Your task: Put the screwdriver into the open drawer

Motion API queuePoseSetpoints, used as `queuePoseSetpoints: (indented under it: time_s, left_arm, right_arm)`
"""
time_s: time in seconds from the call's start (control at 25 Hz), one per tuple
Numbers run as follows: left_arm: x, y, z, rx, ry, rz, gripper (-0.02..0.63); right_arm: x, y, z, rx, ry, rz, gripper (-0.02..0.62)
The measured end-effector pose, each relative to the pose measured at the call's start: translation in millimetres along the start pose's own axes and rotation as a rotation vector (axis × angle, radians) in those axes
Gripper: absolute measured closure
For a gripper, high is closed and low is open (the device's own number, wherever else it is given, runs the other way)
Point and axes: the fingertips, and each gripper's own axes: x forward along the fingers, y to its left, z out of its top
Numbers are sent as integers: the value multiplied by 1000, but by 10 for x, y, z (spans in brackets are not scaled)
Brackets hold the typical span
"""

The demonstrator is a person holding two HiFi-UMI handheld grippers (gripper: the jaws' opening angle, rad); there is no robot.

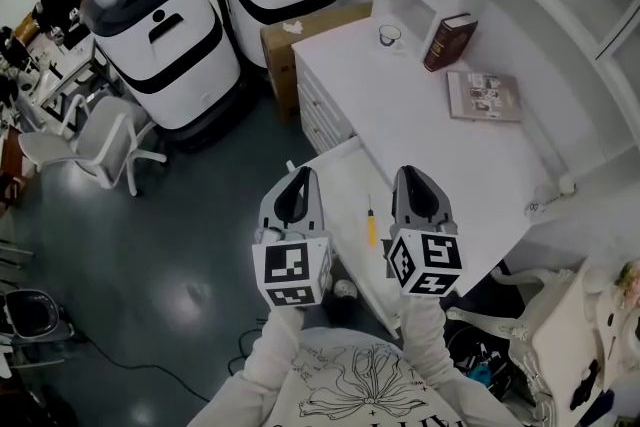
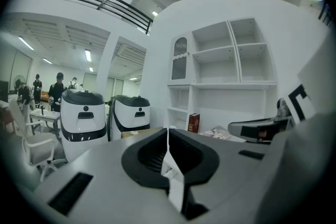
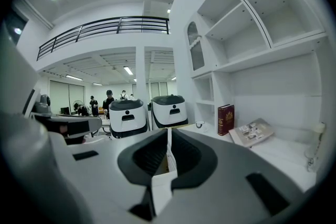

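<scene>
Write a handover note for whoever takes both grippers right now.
Left gripper: jaws shut, nothing in them.
Right gripper: jaws shut, nothing in them.
Things: the slim yellow-handled screwdriver appears to lie inside the open white drawer of the white desk. In the head view it shows between the two grippers, and neither holds it.
Done: the screwdriver looks placed in the drawer.
Left: probably only a check that it sits fully inside. The drawer is open.

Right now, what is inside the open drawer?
A yellow-handled screwdriver lies on the drawer floor. The left gripper and right gripper, both shut and empty, cover parts of the drawer; what lies beneath them cannot be seen.
</scene>
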Motion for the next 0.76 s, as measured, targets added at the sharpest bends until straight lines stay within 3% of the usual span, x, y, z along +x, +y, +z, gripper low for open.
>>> queuePoseSetpoints:
  time_s: [0.76]
  left_arm:
    - [12,-20,-27,-4,10,-12,595]
  right_arm:
    - [15,-16,-15,5,4,-12,575]
